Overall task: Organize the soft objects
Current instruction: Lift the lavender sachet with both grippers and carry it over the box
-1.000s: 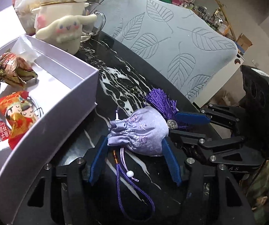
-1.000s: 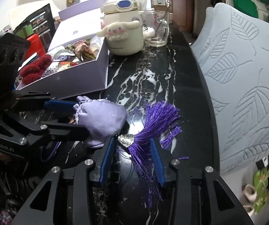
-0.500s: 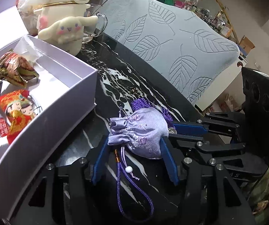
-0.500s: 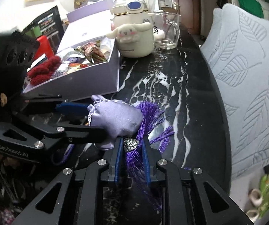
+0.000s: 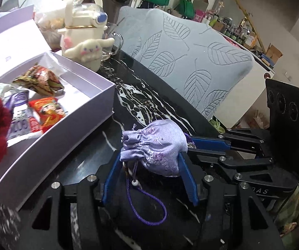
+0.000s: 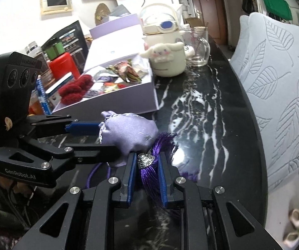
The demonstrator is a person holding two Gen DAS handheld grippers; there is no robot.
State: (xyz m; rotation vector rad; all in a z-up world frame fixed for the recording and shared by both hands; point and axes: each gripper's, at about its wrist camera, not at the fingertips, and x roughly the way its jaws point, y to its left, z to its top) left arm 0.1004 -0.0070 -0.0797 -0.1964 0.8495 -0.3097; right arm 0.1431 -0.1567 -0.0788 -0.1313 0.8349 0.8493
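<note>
The left gripper (image 5: 149,162) is pinching the lilac pouch (image 5: 157,145) across its body between both fingers (image 5: 186,179), holding it over the black tabletop (image 6: 201,112) near the box (image 5: 82,133). The right gripper (image 6: 145,162) is pinching the pouch's purple tassel (image 6: 160,145) just below its silver cap (image 6: 145,160).

Black marble table (image 6: 222,95), leaf-patterned grey chair (image 5: 193,56).

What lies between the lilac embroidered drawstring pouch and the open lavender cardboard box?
Only bare black marble tabletop separates the lilac pouch from the lavender box; both wrist views show this.
</note>
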